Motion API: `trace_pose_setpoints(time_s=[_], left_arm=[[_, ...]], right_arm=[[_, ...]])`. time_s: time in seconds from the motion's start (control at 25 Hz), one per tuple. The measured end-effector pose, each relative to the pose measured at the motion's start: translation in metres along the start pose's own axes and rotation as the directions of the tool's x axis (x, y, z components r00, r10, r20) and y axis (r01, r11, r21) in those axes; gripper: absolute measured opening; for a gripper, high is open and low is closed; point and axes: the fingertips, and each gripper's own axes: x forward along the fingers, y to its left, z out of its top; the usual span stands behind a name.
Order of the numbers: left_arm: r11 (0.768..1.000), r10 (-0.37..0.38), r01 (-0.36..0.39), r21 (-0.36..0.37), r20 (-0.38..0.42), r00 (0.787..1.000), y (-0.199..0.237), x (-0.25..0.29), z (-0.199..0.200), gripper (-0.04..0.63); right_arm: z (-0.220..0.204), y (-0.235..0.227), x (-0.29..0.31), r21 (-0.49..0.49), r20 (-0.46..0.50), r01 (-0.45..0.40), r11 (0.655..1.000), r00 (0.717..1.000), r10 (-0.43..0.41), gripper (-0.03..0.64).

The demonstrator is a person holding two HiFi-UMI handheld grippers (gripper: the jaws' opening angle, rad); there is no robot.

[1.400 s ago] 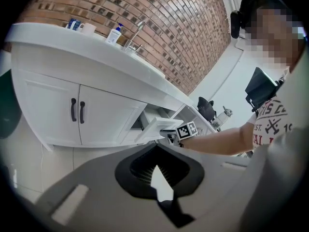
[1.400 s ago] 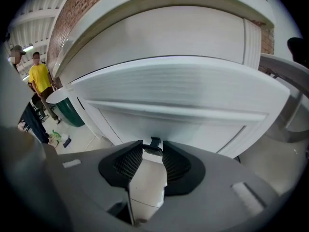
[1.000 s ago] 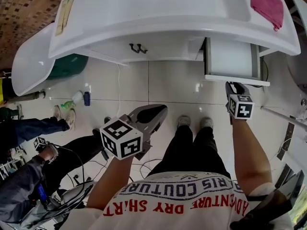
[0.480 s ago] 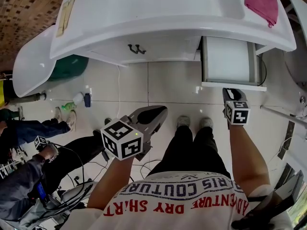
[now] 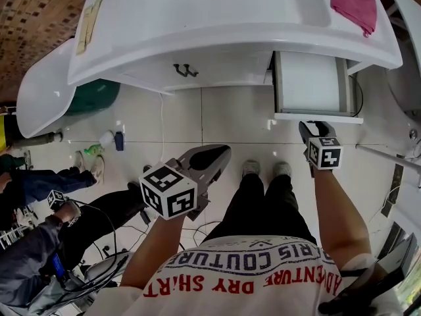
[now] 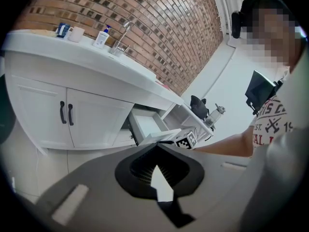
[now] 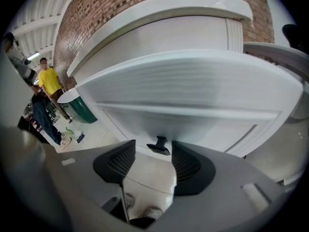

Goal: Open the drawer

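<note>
The right gripper is opening its jaws and has let go of the black handle (it is between the pads, untouched). The drawer, at one o'clock in the head view, stands pulled out, so the task seems done. The left gripper is closed and empty.

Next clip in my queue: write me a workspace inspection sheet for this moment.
Surface: white vanity top, pink cloth at its right end.
Job's things: drawer pulled out; its handle at the right jaws' tips.
Clutter: bottles on the floor; green bin beside the vanity.
Grippers: left gripper shut, empty; right gripper opening, pads off the handle.
Cables: white cable hanging below the vanity; black cable at left.
Surroundings: brick wall, glossy floor tiles, bystanders at left.
</note>
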Motion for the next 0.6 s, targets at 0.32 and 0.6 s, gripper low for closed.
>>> trace_pose_setpoints(time_s=[0.32,0.6], left_arm=[[1.000,-0.027,0.027,0.007,0.012,1.000,-0.004,-0.004,0.009,-0.017],[0.998,-0.054,0.054,0.020,0.015,0.998,-0.011,-0.009,0.021,-0.017]], right_arm=[[0.001,0.008,-0.044,0.125,0.036,-0.084,0.989,0.996,0.080,0.288],[0.078,0.062,-0.130,0.058,0.239,-0.230,0.972,0.948,0.210,0.093]])
